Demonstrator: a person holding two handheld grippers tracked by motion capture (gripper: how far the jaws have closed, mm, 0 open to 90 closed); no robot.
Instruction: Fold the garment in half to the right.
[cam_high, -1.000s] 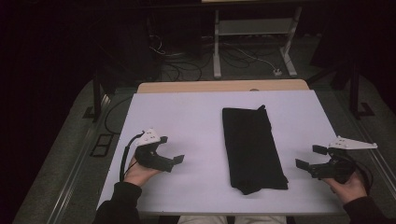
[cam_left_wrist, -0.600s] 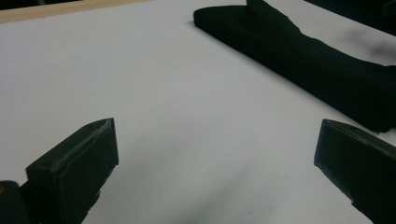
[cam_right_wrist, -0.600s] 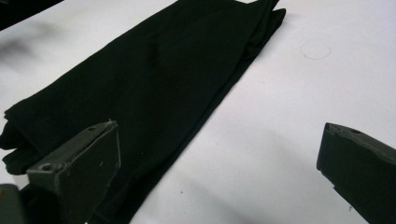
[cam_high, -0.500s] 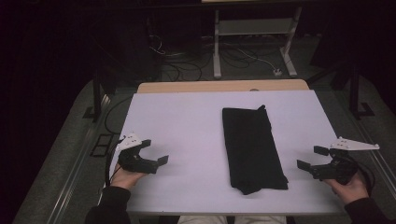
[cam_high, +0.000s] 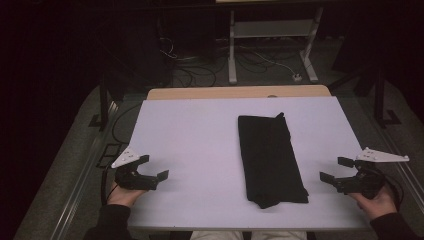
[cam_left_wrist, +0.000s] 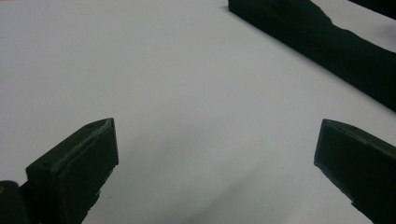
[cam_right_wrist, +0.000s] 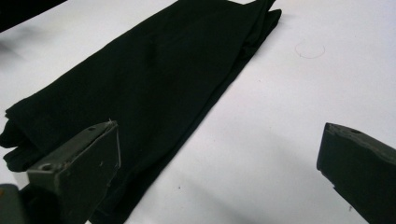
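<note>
A black cloth (cam_high: 270, 158), folded into a long strip, lies lengthwise on the white table (cam_high: 200, 135), right of centre. In the right gripper view the cloth (cam_right_wrist: 140, 88) runs from near my left jaw to the far end. My left gripper (cam_high: 154, 167) rests open at the table's front left edge, well apart from the cloth. In its own view the open left gripper (cam_left_wrist: 215, 154) holds nothing, and the cloth (cam_left_wrist: 327, 42) crosses the upper right. My right gripper (cam_high: 336, 169) stands open at the front right, just right of the cloth; its jaws (cam_right_wrist: 219, 154) hold nothing.
Beyond the table's far wooden edge (cam_high: 240, 92) is a dark floor with cables (cam_high: 200, 70) and a metal stand (cam_high: 272, 45). A rail (cam_high: 75, 195) runs along the floor to the left. A faint pencil circle (cam_right_wrist: 309, 48) marks the tabletop.
My left gripper has drawn back leftward and toward the front left corner of the table. The right gripper has barely shifted. The cloth lies as before.
</note>
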